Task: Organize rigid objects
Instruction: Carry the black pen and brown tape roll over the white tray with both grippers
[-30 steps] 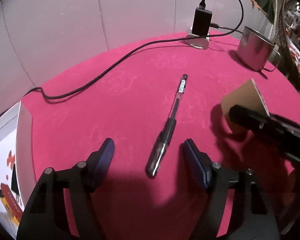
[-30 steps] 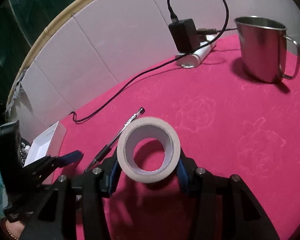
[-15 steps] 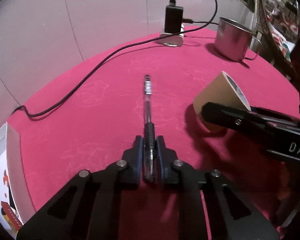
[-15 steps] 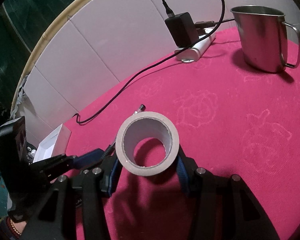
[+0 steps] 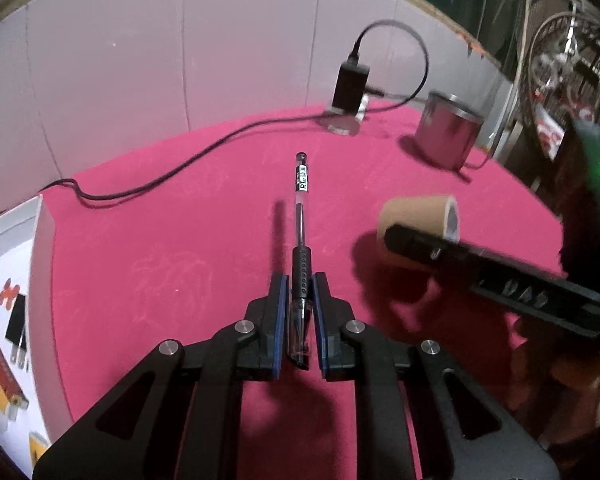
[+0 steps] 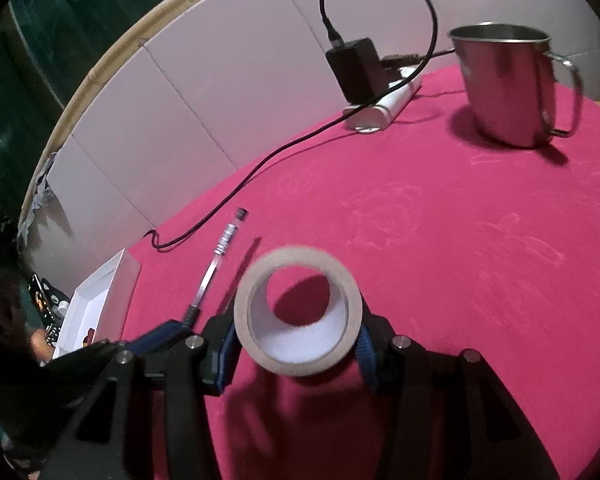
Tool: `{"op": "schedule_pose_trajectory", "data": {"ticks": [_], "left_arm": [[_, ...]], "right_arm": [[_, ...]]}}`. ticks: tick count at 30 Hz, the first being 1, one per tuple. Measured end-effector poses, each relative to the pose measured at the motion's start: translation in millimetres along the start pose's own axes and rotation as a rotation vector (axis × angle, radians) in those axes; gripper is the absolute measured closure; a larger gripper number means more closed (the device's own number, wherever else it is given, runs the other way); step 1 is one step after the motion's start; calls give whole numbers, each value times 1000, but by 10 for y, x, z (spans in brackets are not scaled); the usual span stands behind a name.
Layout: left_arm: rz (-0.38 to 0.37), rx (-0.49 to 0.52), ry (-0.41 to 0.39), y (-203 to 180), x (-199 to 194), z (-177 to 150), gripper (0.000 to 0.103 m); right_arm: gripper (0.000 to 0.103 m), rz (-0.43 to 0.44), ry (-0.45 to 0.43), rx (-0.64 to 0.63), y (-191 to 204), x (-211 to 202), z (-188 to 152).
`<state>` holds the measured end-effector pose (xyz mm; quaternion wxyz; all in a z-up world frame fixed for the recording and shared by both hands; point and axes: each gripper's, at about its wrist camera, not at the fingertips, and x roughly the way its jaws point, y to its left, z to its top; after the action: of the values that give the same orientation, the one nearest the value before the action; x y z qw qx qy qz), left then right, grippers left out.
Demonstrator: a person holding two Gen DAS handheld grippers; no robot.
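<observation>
Pink cloth [image 5: 172, 248] covers the table beneath both claws: the left gripper [image 5: 300, 284] is clamped on the black-gripped clear plastic pen [image 5: 301, 216] jutting ahead of its fingers, while the right gripper [image 6: 296, 344] pinches an upright beige tape roll [image 6: 298, 312] between its blue pads.

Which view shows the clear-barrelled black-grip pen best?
Left wrist: the clear-barrelled black-grip pen runs full length up the middle, its grip end clamped in the left gripper. Right wrist shows it small at the left, its grip end hidden.
</observation>
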<state>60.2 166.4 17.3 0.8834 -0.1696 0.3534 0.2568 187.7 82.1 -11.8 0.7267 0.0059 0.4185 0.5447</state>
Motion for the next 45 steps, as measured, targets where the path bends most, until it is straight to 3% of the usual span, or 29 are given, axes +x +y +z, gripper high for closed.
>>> {"op": "schedule_pose_trajectory", "data": {"ticks": [16, 45], "left_arm": [[-89, -43, -166, -110, -922, 5, 91], [-60, -122, -278, 391, -1535, -124, 91]], "right_arm": [[54, 51, -159, -15, 239, -797, 43], [54, 96, -156, -117, 805, -870, 17]]}}
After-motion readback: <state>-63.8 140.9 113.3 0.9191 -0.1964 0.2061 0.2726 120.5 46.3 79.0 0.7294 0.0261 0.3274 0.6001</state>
